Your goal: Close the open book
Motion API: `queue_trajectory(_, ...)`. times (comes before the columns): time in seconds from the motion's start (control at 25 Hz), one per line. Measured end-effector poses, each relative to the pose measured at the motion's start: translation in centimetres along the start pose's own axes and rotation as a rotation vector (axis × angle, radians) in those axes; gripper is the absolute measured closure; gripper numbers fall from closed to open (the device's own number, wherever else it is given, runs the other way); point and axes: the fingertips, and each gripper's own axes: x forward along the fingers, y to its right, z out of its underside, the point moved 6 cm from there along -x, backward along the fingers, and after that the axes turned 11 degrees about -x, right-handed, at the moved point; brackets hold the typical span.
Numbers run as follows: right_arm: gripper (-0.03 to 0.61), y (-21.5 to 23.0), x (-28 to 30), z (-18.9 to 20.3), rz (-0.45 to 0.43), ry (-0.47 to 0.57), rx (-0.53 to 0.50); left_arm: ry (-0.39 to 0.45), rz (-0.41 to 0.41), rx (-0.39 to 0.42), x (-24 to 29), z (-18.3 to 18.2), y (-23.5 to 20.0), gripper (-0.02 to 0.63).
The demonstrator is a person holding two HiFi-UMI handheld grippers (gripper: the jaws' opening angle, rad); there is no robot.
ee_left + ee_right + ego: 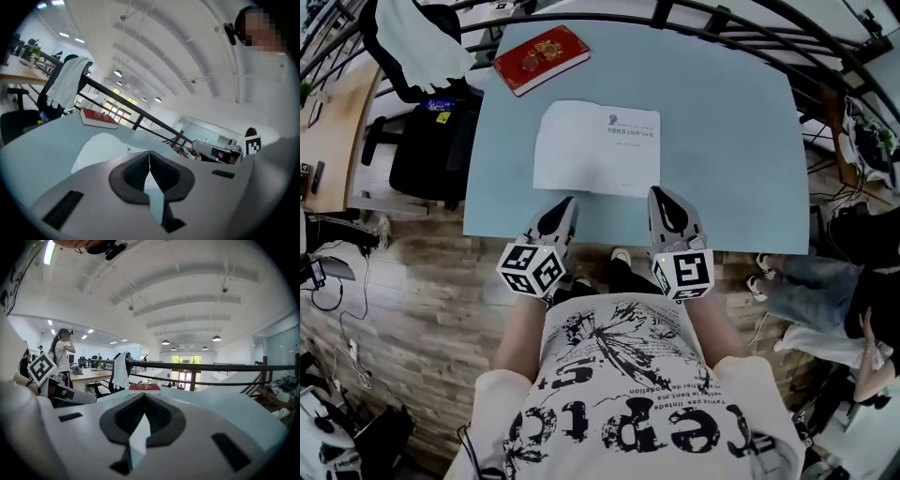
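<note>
A white book (598, 147) lies flat in the middle of the light blue table (722, 141), showing one white face with small print near its far right corner. A closed red book (540, 58) rests at the table's far left corner. My left gripper (569, 201) hovers at the table's near edge, just short of the white book's near left corner, jaws together and empty. My right gripper (657, 191) sits by the near right corner, also shut and empty. The left gripper view shows the left gripper (149, 157), the white book (101, 147) and the red book (98, 118). Past the right gripper (144, 397) lies the red book (144, 388).
A black office chair (427, 131) with a white garment (417, 42) stands left of the table. A black railing (741, 23) runs behind the far edge. A seated person (853, 300) is at the right, and bags and cables lie on the wooden floor.
</note>
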Motion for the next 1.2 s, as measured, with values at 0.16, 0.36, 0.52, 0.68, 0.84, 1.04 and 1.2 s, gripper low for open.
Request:
queue_trajectory(0.16,0.568,2.2,2.3,1.5,-0.057,-0.008,-0.01,0.056,-0.002,-0.453,2.9,3.1,-3.5,0.594)
queue_trajectory(0.36,0.568,5.3,3.7,2.9,-0.044,-0.013,-0.031,0.128,0.067,-0.952,5.8,6.2,-6.9,0.464)
queue_trajectory(0.52,0.568,7.4,4.7,3.9,-0.041,-0.032,-0.028,0.221,-0.015,-1.059,6.7,7.2,-9.5,0.416)
queue_trajectory(0.68,0.568,8.5,5.8,4.4,-0.059,-0.04,-0.038,0.241,-0.096,-1.092,7.6,7.5,-10.7,0.4)
queue_trajectory(0.84,0.568,9.4,6.2,4.5,-0.067,-0.039,-0.039,0.314,-0.139,-1.127,7.7,7.5,-11.8,0.401)
queue_trajectory(1.04,0.568,9.3,6.1,4.9,-0.079,-0.048,-0.035,0.346,-0.158,-1.186,7.4,7.5,-11.2,0.4)
queue_trajectory(1.2,0.568,8.8,5.8,5.5,-0.087,-0.062,-0.034,0.328,-0.175,-1.197,7.2,8.8,-11.1,0.393)
